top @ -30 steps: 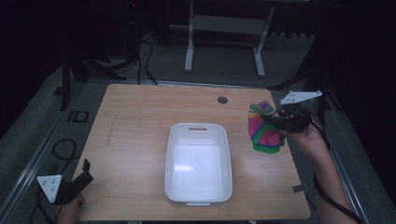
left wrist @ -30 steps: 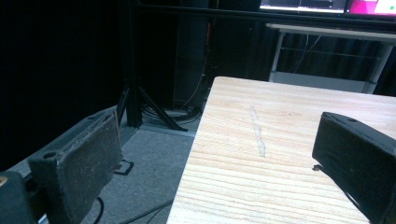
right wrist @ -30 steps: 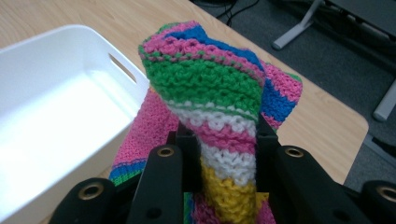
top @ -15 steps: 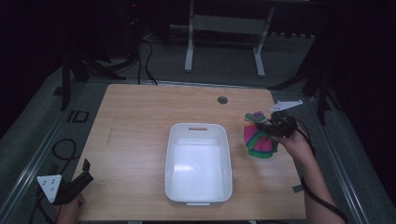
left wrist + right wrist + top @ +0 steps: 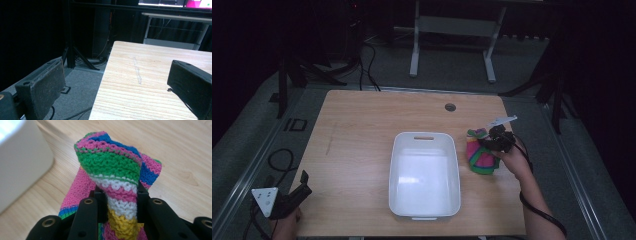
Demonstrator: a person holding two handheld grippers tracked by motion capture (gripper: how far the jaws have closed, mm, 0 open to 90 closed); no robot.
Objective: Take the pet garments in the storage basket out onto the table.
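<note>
A striped knitted cloth in pink, green, blue, white and yellow hangs just right of the white bin. My right gripper is shut on a fold of it, and the right gripper view has the knitted cloth bunched up between the black jaws, with the bin wall at the left. Most of the cloth rests on or just above the table. Off the table's front left corner, my left gripper is open with nothing between its pads.
The wooden table has a round cable hole near its far edge. The bin is empty inside. Cables and stand legs lie on the floor left of the table, and a metal frame stands beyond it.
My right gripper has carried the cloth leftward and toward the front, closer to the bin's right wall. The left gripper has stayed where it was.
</note>
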